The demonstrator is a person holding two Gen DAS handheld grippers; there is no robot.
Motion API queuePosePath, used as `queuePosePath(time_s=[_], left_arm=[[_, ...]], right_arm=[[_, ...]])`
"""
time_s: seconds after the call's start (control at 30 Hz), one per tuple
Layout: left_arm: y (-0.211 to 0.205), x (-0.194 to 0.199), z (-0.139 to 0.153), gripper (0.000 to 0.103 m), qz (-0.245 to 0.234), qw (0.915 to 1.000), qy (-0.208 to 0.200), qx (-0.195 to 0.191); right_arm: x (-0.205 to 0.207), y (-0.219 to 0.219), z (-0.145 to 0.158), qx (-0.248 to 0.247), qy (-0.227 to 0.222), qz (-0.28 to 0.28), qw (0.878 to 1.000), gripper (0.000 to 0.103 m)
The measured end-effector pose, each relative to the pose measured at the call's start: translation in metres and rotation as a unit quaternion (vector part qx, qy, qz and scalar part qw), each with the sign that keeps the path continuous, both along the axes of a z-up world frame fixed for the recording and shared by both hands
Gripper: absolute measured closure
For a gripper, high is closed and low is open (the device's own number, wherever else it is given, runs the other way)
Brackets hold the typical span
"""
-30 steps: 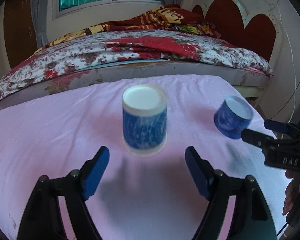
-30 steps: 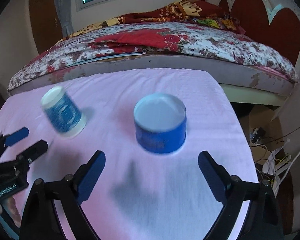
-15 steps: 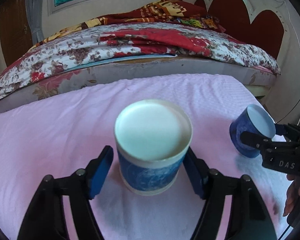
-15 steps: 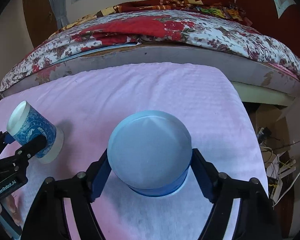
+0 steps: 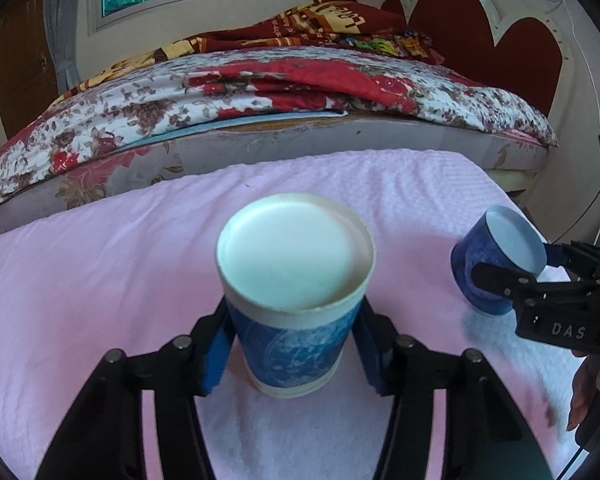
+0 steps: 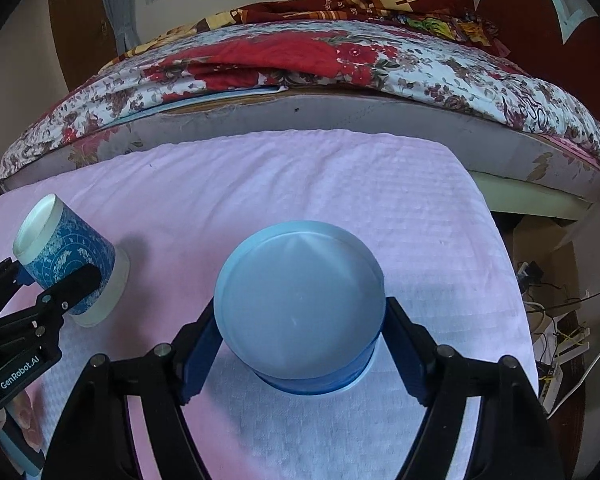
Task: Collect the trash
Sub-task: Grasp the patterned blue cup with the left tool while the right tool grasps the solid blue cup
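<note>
Cups stand upside down on the pink cloth (image 5: 100, 280), two of them, side by side. On the left, the white-and-blue patterned cup (image 5: 294, 304) sits between the blue pads of the left gripper (image 5: 294, 344), whose jaws have just been closing and now press its sides. To the right, the plain blue cup (image 6: 300, 312) is clasped by the right gripper (image 6: 300, 356), its pads against both flanks. Beyond the far edge of the cloth lies a bed with a floral quilt (image 5: 260, 92).
</note>
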State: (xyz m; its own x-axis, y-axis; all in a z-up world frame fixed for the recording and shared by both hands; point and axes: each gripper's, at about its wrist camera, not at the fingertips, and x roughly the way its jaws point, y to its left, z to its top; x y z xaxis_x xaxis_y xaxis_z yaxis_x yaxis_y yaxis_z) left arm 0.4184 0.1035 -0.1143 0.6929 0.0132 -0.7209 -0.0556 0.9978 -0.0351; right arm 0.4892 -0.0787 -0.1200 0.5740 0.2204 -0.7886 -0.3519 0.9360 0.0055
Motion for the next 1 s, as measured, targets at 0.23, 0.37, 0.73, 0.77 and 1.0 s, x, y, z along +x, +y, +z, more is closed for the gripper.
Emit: queuePosePath(time_s=[0.23, 0.37, 0.73, 0.77, 1.0], left_arm=[[0.000, -0.006, 0.008, 0.051, -0.005, 0.9999, -0.014, 0.002], [0.001, -0.009, 0.013, 0.051, -0.007, 0.9998, -0.018, -0.001], [0.010, -0.037, 0.015, 0.052, -0.007, 0.9999, -0.012, 0.003], [0.011, -0.043, 0.016, 0.052, -0.006, 0.9999, -0.014, 0.005], [0.017, -0.083, 0.035, 0.052, -0.006, 0.9997, -0.023, 0.002]], right_arm=[[-0.002, 0.000, 0.000, -0.004, -0.003, 0.002, 1.000, 0.026], [-0.007, 0.001, 0.003, -0.006, -0.007, 0.001, 1.000, 0.026], [-0.038, 0.006, 0.020, -0.007, -0.019, 0.010, 1.000, 0.026], [-0.044, 0.007, 0.023, -0.008, -0.021, 0.012, 1.000, 0.026], [-0.094, 0.016, 0.051, -0.006, -0.043, 0.023, 0.999, 0.026]])
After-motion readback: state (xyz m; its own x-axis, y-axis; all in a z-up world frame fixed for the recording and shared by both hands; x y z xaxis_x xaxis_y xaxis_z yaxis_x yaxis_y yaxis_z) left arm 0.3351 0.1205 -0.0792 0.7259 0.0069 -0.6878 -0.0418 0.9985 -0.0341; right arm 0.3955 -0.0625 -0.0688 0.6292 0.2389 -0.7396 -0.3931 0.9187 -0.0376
